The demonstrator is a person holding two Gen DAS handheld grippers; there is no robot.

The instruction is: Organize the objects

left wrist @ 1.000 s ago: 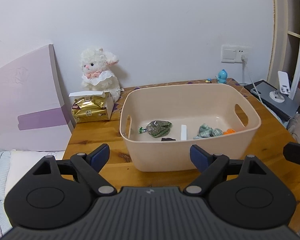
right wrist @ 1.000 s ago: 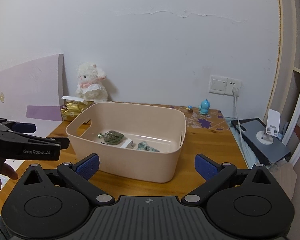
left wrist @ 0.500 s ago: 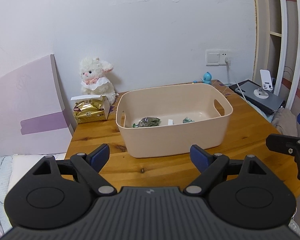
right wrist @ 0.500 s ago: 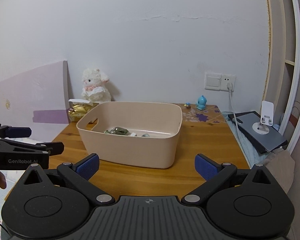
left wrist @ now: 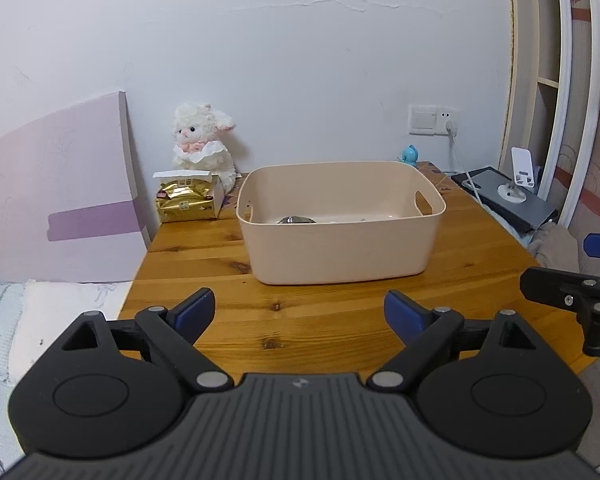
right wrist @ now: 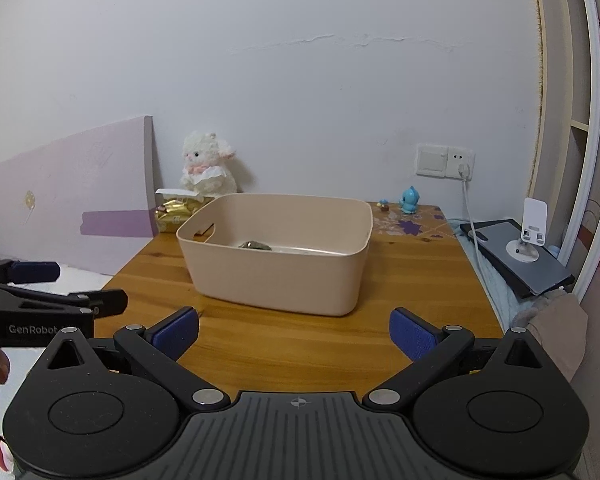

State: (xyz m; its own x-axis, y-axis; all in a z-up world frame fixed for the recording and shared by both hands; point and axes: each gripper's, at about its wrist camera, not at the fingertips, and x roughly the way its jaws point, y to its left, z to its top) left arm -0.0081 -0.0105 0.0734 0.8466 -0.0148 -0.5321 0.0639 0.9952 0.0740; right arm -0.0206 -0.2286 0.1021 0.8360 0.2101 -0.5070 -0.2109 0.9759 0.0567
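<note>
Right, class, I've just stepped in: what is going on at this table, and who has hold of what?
A person holds a claw in each hand, and neither grips anything. The left claw is open, its jaws just having widened with nothing between them; the right claw is open and empty too. Both hover over the near edge of the wooden table, short of the beige bin. A dark wrapped item lies inside the bin. A plush lamb and a gold box sit behind it.
</note>
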